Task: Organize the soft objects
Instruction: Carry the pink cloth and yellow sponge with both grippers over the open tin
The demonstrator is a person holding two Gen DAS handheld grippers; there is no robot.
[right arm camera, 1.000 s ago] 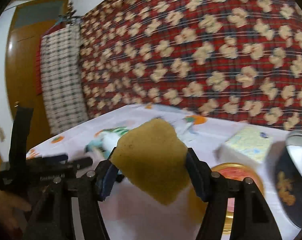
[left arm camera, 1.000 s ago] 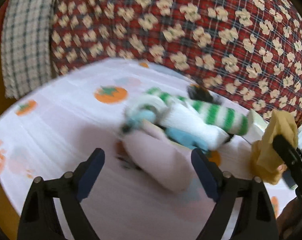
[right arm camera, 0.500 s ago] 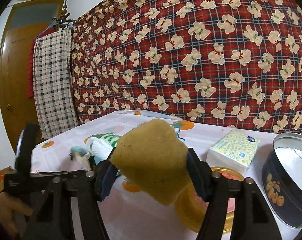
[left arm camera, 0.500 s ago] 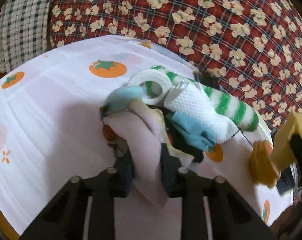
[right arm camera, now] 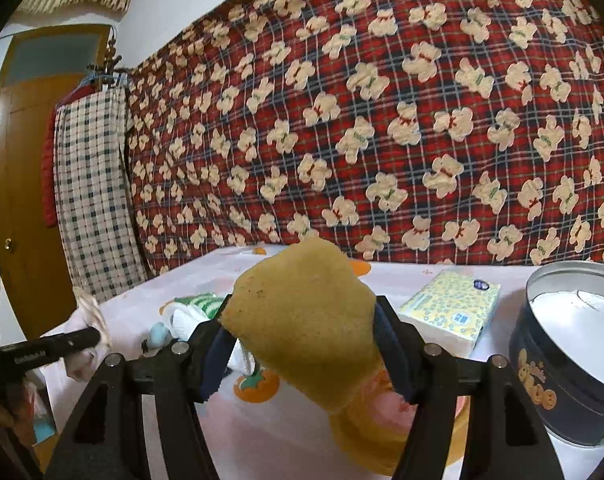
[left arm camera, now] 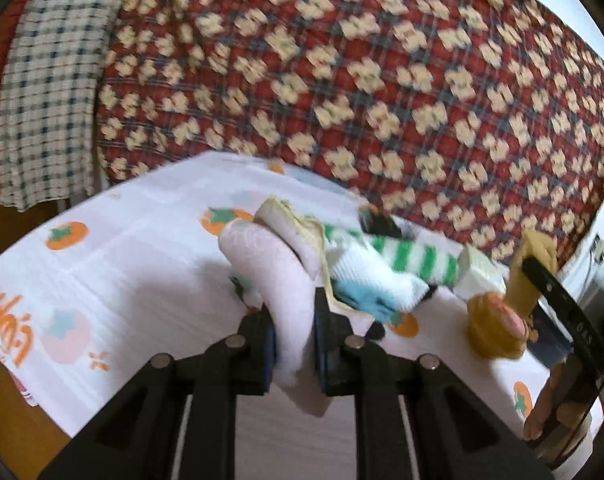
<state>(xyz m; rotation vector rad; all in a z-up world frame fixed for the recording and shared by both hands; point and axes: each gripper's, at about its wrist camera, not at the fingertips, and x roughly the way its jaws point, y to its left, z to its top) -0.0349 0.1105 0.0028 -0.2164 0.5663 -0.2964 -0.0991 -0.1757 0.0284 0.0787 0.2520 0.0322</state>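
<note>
Left wrist view: left gripper (left arm camera: 295,330) jaws pinch one pink cloth (left arm camera: 276,276); right gripper (right arm camera: 308,354) jaws squeeze one yellow sponge (right arm camera: 302,320).

A pale pink sock (left arm camera: 278,280) hangs pinched and raised at the near left, a green-striped white sock (left arm camera: 406,256) and blue cloth (left arm camera: 362,300) lie heaped just beyond it, and a yellow sponge (right arm camera: 302,316) is held upright at right.

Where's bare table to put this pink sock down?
Bare tablecloth lies left of the sock pile, toward the near edge. In the right wrist view, the strip between tissue pack and tin is narrow. Around the pile it's crowded.
</note>
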